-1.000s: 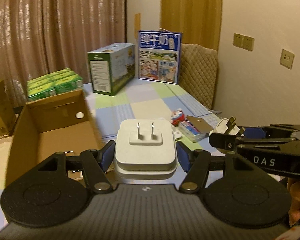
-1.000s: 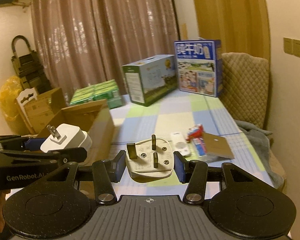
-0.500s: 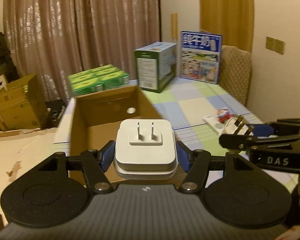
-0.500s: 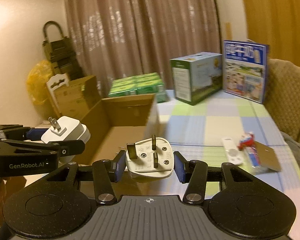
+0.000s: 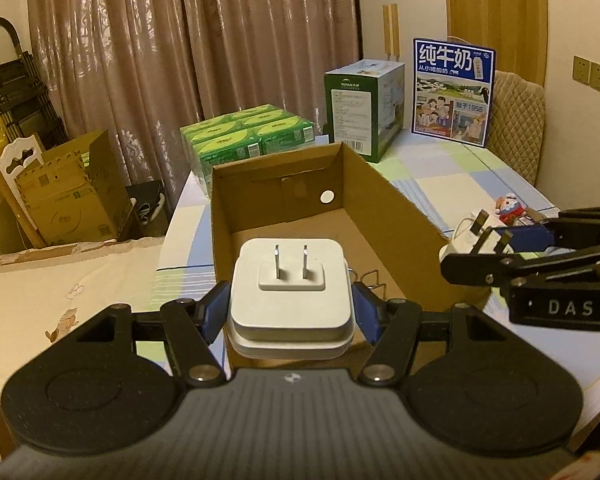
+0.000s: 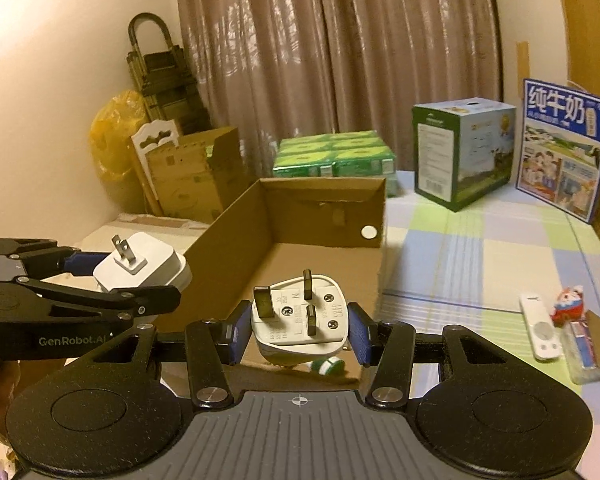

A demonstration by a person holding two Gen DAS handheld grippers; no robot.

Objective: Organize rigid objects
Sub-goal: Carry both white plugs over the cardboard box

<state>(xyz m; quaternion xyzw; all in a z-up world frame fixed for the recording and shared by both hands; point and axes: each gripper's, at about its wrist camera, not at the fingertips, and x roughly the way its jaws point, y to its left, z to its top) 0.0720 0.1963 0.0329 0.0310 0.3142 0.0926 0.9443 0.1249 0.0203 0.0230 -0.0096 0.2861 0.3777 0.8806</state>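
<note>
Left gripper clamped on a square white two-pin charger, blue pads pressed to its flat sides, prongs upward. Right gripper clamped likewise on a rounded white three-pin plug, pins up. Both held aloft, side by side, at the near end of the open cardboard box on the checked tablecloth; side grips apparently chosen to leave undersides free for setting down inside. Remote control, small toy figure and a flat packet left on the cloth, well apart from the box, seemingly awaiting sorting.
</note>
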